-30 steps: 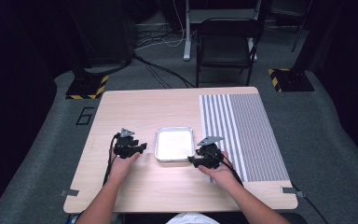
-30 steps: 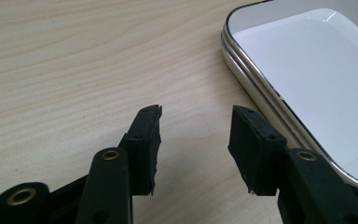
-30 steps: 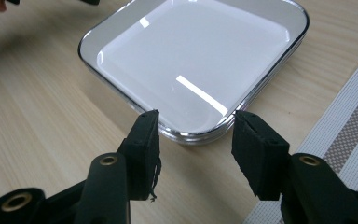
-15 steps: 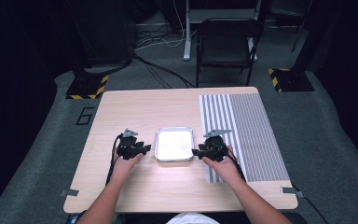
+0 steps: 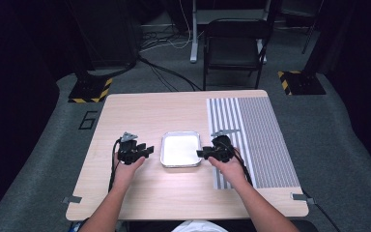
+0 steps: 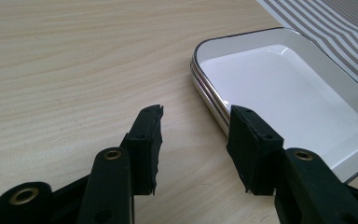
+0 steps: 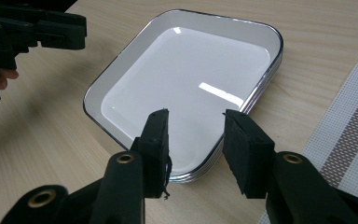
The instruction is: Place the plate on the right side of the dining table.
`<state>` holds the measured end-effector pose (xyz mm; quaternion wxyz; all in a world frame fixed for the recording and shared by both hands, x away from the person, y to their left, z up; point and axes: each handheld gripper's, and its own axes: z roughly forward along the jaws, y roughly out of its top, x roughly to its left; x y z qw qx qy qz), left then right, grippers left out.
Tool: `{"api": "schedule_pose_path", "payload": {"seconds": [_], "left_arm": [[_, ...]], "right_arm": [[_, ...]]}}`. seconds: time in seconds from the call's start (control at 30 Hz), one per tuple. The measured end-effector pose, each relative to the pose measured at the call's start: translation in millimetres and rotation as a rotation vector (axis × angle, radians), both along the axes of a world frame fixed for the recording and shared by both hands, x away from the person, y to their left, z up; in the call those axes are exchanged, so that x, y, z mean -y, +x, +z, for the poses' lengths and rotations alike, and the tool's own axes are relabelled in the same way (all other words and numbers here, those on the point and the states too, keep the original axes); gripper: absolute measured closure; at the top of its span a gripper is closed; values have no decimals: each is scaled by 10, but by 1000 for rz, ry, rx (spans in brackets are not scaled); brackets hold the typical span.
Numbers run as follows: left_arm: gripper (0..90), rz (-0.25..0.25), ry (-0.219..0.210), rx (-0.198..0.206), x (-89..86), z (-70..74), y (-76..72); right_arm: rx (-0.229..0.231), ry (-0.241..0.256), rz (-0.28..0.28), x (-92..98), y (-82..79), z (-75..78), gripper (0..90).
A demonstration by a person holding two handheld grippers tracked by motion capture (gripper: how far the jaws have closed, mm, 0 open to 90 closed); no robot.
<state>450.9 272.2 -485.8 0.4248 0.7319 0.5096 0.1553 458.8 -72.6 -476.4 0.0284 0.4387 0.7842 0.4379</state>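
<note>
Trays [image 5: 181,149] are sitting stacked in the middle of my wooden table [image 5: 174,108], between my two grippers: shallow white ones with rounded corners and a thin dark rim, glossy enough to be catching the light, their layered edges showing along the side. I am holding my left gripper [image 5: 147,149] just beside their left edge with its jaws gaping and gripping nothing. My right gripper [image 5: 201,153] is hovering at their right edge, equally spread and empty, next to the striped mat [image 5: 256,135].

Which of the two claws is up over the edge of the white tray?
The right claw: its jaws reach over the white tray's near rim. The left claw sits beside the tray, over bare wood.
</note>
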Motion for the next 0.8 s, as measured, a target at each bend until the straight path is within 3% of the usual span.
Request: {"api": "schedule_pose_path", "payload": {"seconds": [0.1, 0.13, 0.17, 0.33, 0.53, 0.7, 0.8], "left_arm": [[558, -10, -5, -2, -2, 1, 3], [592, -42, -40, -42, -9, -12, 22], [593, -43, -60, -49, 1, -22, 26], [611, -63, -85, -74, 27, -23, 24], [571, -77, -76, -67, 47, -9, 18], [546, -89, -84, -86, 81, -20, 18], [547, -101, -117, -108, 112, -34, 13]], "right_arm": [[-9, 0, 1, 0, 18, -13, 615], [-28, 7, 7, 3, 35, -30, 622], [-32, 12, 5, 3, 41, -39, 625], [-50, 41, 16, 1, 46, -36, 641], [-61, 53, 15, 20, 49, -23, 634], [-71, 59, 11, 26, 44, -14, 610], [-81, 60, 18, 18, 41, -24, 581]]}}
